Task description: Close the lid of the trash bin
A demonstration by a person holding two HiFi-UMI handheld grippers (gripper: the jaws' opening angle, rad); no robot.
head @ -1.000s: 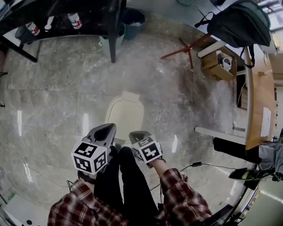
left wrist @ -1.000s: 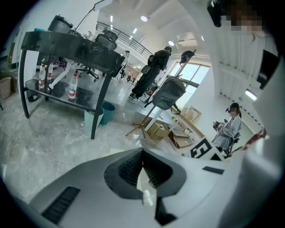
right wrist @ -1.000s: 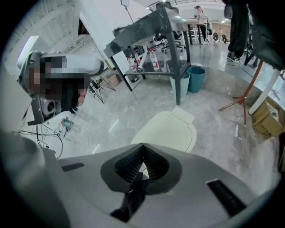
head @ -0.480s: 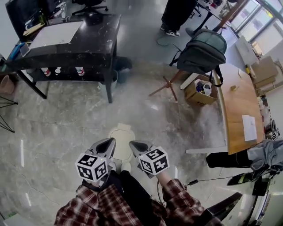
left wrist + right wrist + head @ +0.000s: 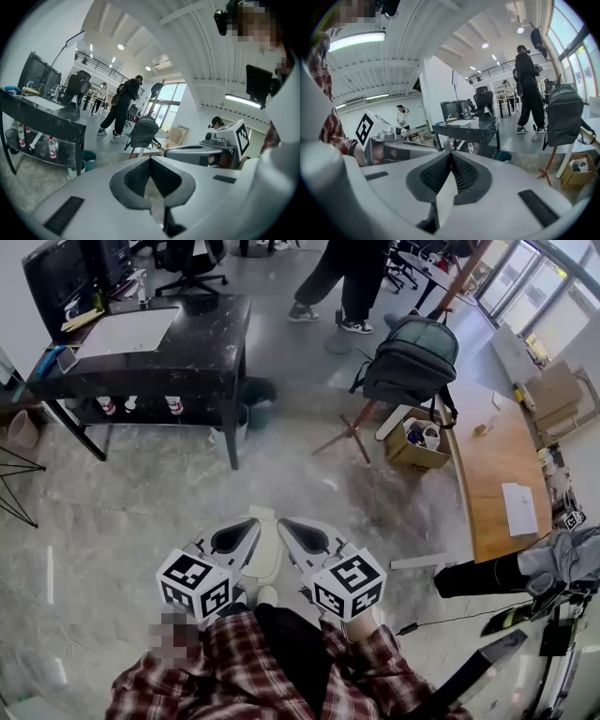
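Observation:
The trash bin (image 5: 266, 549) is a cream tub on the marble floor just ahead of my feet. Its pale top faces up and shows only as a strip between the two grippers. My left gripper (image 5: 246, 527) hangs over the bin's left side, shut and holding nothing. Over the right side my right gripper (image 5: 286, 523) is likewise shut and holds nothing. Both gripper views look level across the room and miss the bin. In the left gripper view, the left gripper (image 5: 150, 160) has its pads touching. The right gripper (image 5: 451, 154) also has its pads touching in its own view.
A black desk (image 5: 159, 334) stands at the back left with a teal bucket (image 5: 249, 401) beside its leg. A green backpack (image 5: 409, 357) hangs on a stand, with a cardboard box (image 5: 414, 448) under it. A wooden table (image 5: 495, 474) runs along the right. A person (image 5: 345, 277) stands far back.
The head view has tilted up, so more of the room shows and the bin sits lower in frame, mostly hidden by the grippers. Both grippers stay shut side by side.

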